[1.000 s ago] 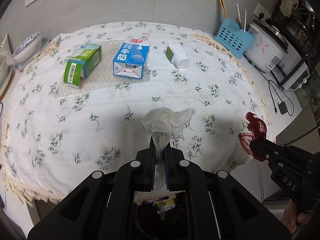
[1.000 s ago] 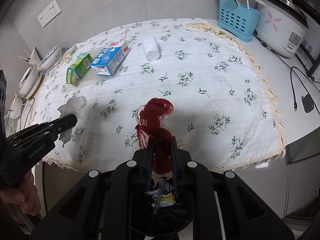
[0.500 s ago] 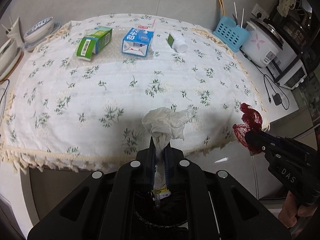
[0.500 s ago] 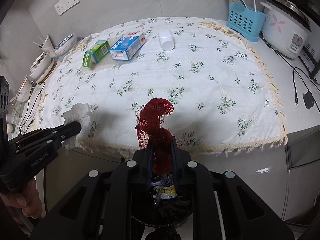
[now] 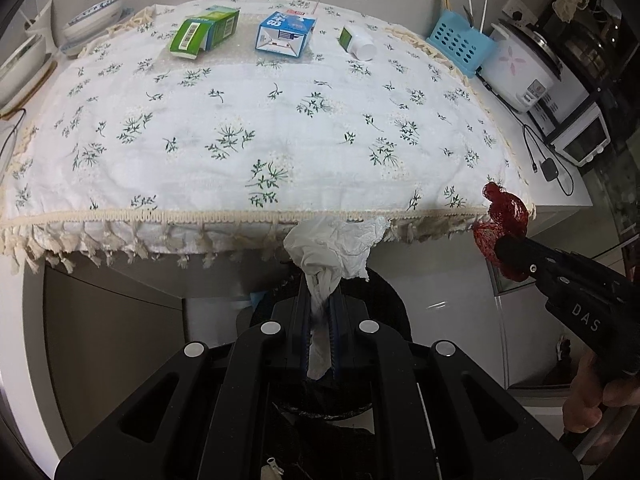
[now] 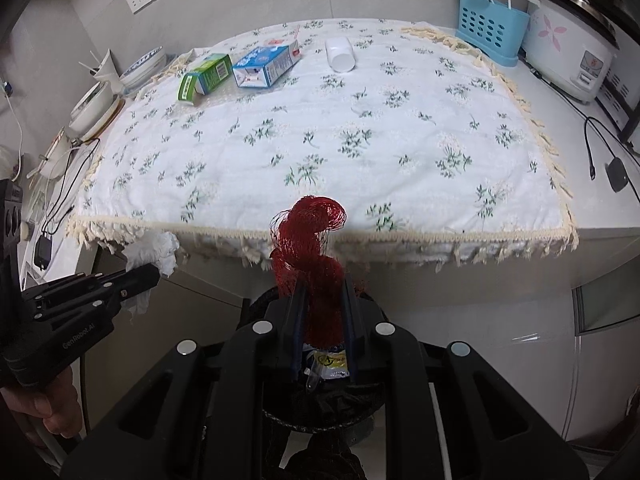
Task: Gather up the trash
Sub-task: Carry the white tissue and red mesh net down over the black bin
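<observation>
My left gripper (image 5: 319, 280) is shut on a crumpled white tissue (image 5: 334, 244), held off the table's front edge above a black-lined trash bin (image 5: 394, 308). My right gripper (image 6: 322, 284) is shut on a red mesh net (image 6: 310, 236), also above the bin (image 6: 320, 396), which holds wrappers. Each gripper shows in the other's view: the right one with the net (image 5: 504, 216), the left one with the tissue (image 6: 154, 250). On the floral tablecloth (image 6: 320, 140) at the far edge lie a green carton (image 5: 204, 32), a blue milk carton (image 5: 285, 34) and a white bottle (image 5: 358, 42).
A blue utensil basket (image 5: 460, 46), a rice cooker (image 5: 520, 72) and a small oven stand at the right. Bowls (image 6: 100, 96) and cables lie on the counter at the left. A charger and cable (image 6: 614, 172) lie at the right edge.
Both grippers have pulled back from over the table to beyond its front edge, carrying the tissue and the net. The bin now lies under them.
</observation>
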The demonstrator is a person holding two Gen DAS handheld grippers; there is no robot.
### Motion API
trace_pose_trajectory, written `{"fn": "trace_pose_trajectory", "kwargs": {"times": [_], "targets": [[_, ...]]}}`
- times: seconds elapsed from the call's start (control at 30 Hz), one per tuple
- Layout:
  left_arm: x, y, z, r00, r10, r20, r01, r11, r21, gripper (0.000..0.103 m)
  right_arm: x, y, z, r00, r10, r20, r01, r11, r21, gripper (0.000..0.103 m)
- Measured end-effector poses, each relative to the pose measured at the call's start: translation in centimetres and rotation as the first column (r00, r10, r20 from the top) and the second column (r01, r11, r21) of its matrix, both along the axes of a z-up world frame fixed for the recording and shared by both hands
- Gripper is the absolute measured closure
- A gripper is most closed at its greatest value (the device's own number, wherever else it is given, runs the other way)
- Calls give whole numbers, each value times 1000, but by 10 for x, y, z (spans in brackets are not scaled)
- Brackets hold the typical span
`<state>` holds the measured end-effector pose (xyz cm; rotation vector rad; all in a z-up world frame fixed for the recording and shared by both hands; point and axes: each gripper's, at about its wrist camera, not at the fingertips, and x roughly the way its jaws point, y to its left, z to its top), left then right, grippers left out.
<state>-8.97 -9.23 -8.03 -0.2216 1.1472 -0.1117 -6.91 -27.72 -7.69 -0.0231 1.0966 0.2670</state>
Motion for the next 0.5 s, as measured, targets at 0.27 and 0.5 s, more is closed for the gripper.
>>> {"fn": "trace_pose_trajectory", "kwargs": {"times": [0.27,0.5], "targets": [[-16,-6,-26,999,0,-38,0,1000,3,96,-20,-3,-27,999,15,-31,-15,1000,-12,88],[-23,-15,-54,998,-5,-55,5,1000,13,96,-28,-2,-51,999,37,-40,-38,999,-17,88]]}}
